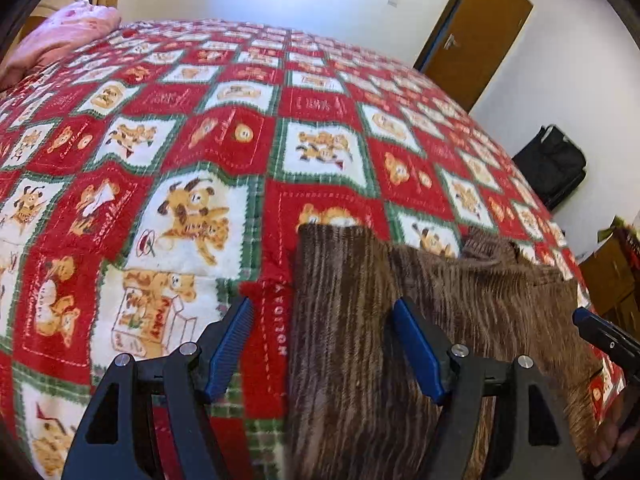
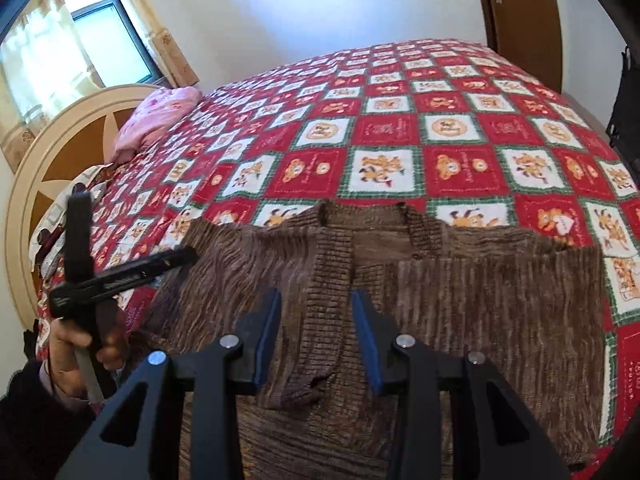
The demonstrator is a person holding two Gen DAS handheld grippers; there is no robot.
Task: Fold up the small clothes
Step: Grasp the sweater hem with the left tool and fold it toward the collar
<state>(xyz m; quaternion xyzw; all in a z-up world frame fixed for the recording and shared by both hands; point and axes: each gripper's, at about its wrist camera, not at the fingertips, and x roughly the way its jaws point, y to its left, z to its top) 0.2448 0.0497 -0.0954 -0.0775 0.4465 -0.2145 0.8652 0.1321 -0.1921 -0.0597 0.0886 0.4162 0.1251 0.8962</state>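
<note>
Right wrist view showed the brown knitted cardigan (image 2: 460,292) spread flat on the bed (image 2: 400,128), the right gripper (image 2: 316,340) and left gripper (image 1: 322,344) both released above it.

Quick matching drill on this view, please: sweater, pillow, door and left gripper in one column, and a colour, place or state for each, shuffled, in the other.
1 sweater
2 pillow
3 door
4 left gripper

A pink, by the headboard
B jaws open, nothing between the pads
C brown knit, spread flat on the bedspread
D wooden, closed

Pairs: 1-C, 2-A, 3-D, 4-B
</note>
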